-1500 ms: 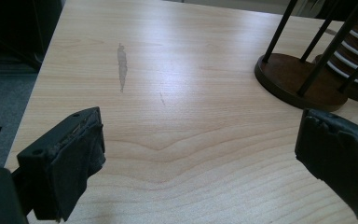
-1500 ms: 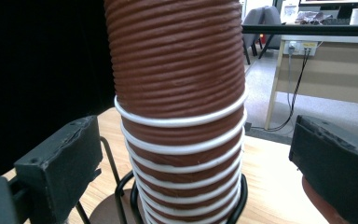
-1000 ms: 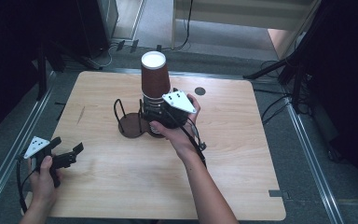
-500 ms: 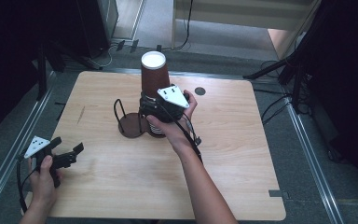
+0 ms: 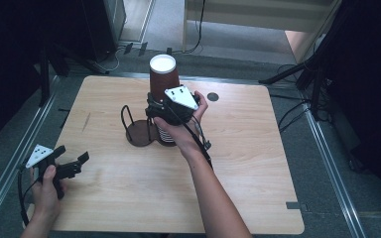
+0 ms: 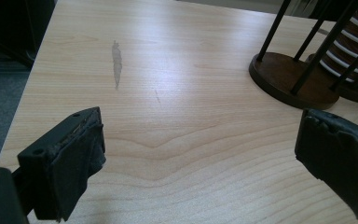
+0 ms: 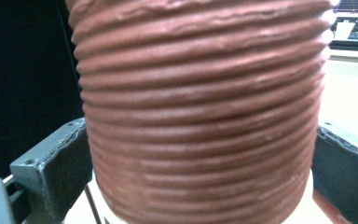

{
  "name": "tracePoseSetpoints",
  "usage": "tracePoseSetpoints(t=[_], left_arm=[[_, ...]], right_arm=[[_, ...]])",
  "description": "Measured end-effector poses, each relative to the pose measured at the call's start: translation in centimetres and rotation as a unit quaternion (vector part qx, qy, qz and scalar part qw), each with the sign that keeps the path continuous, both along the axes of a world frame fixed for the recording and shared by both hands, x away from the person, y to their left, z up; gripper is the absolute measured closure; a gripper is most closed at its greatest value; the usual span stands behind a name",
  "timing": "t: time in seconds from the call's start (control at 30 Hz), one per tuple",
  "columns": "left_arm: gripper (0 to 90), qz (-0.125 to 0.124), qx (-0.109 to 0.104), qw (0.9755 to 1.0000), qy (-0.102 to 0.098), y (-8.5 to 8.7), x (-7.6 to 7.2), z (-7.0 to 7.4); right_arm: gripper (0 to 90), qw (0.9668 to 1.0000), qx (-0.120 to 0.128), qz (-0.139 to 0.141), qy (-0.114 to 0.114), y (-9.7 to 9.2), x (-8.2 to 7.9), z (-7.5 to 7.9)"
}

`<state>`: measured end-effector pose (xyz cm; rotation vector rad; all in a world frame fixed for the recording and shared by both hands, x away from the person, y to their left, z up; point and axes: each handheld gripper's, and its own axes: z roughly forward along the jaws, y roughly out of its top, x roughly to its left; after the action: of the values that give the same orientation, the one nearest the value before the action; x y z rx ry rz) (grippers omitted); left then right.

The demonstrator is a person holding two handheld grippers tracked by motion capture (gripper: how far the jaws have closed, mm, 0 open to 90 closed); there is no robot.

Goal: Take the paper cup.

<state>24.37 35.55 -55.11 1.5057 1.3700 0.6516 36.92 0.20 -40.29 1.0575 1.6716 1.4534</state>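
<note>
A tall stack of ribbed brown paper cups (image 5: pixel 162 74) stands at the middle back of the wooden table (image 5: pixel 258 163), beside a dark round stand with thin wire posts (image 5: pixel 138 133). My right gripper (image 5: pixel 155 108) reaches the stack from the right. Its jaws have just been opening and now stand on either side of the top cup (image 7: pixel 200 112) without clearly pressing on it. The right gripper (image 7: pixel 200 177) is very close to the cup wall. My left gripper (image 5: pixel 73 164) rests low at the table's front left, open and empty (image 6: pixel 200 154), pointing toward the stand (image 6: pixel 291 74).
A small dark round mark (image 5: pixel 213 96) lies on the table behind the right hand. A faint grey smear (image 6: pixel 116 60) marks the wood left of the stand. Metal rails (image 5: pixel 327 153) run along both sides of the table. Cables (image 5: pixel 287 116) trail on the floor behind.
My right gripper has shifted left, from beside the cup stack to around it, and its jaws have widened. The left gripper has stayed where it was.
</note>
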Motion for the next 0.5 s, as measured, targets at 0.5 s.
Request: tracePoseSetpoints(t=[0.5], left_arm=[[5.3,0.004,0.002,1.0000,0.001,-0.04,0.01,0.01]], right_arm=[[4.6,0.9997,0.014,-0.013,-0.012,0.31,0.30,0.60]])
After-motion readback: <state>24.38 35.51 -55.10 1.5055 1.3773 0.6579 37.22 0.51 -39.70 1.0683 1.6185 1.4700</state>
